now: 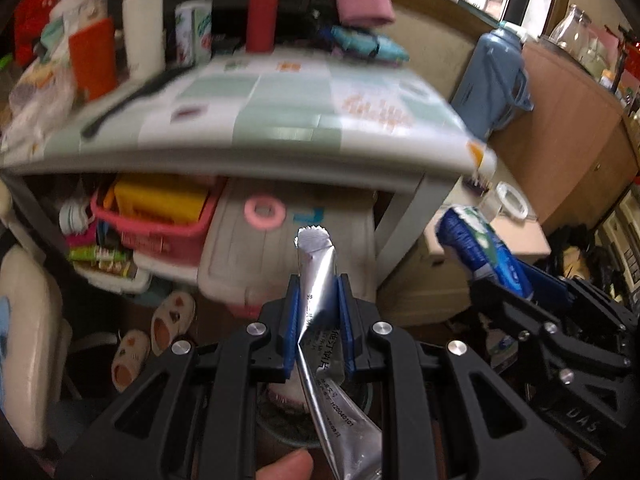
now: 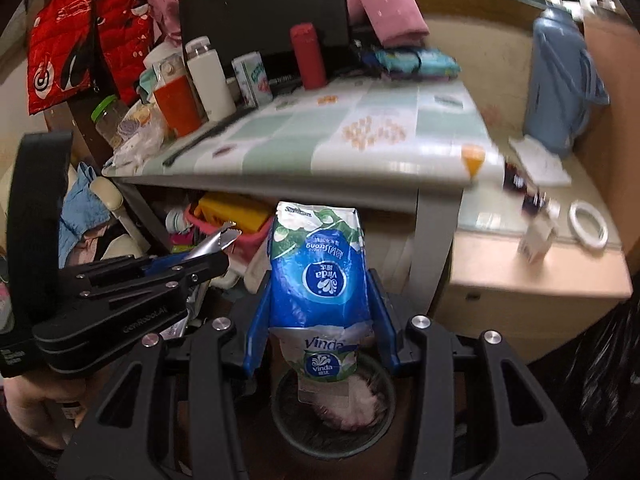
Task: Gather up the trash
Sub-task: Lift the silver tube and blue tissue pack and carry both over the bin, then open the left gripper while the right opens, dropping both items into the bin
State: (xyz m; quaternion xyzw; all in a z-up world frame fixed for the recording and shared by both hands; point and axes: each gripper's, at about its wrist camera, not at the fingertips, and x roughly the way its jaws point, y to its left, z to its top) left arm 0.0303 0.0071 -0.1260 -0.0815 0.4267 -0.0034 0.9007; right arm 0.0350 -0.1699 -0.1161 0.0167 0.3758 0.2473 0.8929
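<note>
My left gripper [image 1: 318, 300] is shut on a crumpled silver foil sachet [image 1: 318, 272] that sticks up between its blue pads and hangs down behind them. It also shows in the right wrist view [image 2: 216, 242], held by the left gripper [image 2: 208, 258]. My right gripper [image 2: 320, 280] is shut on a blue and white Vinda tissue pack [image 2: 320, 272]; the pack also shows in the left wrist view [image 1: 480, 240], in the right gripper [image 1: 516, 280]. Both grippers hang in front of and below the table edge, above a round dark bin [image 2: 332, 412] with pinkish waste inside.
A table with a green checked cloth [image 2: 320, 136] carries a red flask [image 2: 307, 56], a white flask [image 2: 210, 80], an orange carton [image 2: 176, 104] and a black comb. Under it sit a pink basket [image 1: 160, 224] and a plastic box. A low beige cabinet [image 2: 532, 264] with a blue thermos jug [image 2: 560, 80] stands right.
</note>
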